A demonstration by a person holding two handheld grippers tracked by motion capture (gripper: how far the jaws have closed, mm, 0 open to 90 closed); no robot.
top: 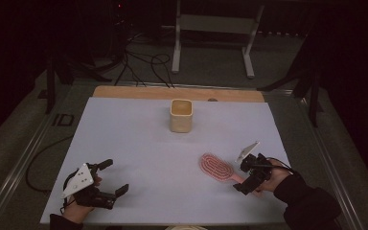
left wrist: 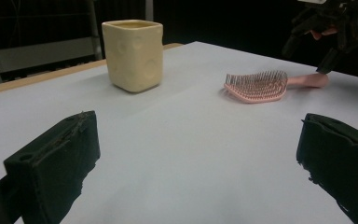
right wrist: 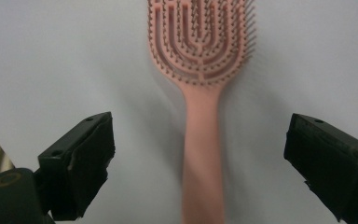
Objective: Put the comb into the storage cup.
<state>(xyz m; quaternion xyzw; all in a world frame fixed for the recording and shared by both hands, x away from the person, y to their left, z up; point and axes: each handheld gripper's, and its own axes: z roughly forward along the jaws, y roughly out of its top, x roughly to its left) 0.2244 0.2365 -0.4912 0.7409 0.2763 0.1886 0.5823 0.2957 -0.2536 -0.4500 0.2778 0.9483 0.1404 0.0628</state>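
We saw a pale white sheet-covered table (top: 139,143) with a strip of bare wood along its far edge. Near the far middle of it stood a cream-yellow, square-sided ceramic cup (top: 181,115), upright, with shallow dimples pressed into its walls; in the left gripper view the same cup (left wrist: 133,54) stood well beyond the jaws.

Toward the near right lay a pink plastic paddle hairbrush (top: 219,168), bristles up, its oval head pointing to the table's middle and its handle running back toward the person's right hand. It lay well apart from the cup.

The right gripper (top: 247,176), held in a dark-sleeved hand, hovered over the end of the brush handle. In the right gripper view its two black jaws stood wide apart, one on each side of the handle of the brush (right wrist: 202,140), and neither jaw touched it; the tongs were released and held nothing. The handle looked slightly blurred there.

The left gripper (top: 109,178), with its grey three-cornered plate on top, sat at the near left of the table, well apart from both things. Its jaws were likewise spread wide with only bare table between them, as the left gripper view showed, where the brush (left wrist: 261,86) lay far off on the right.
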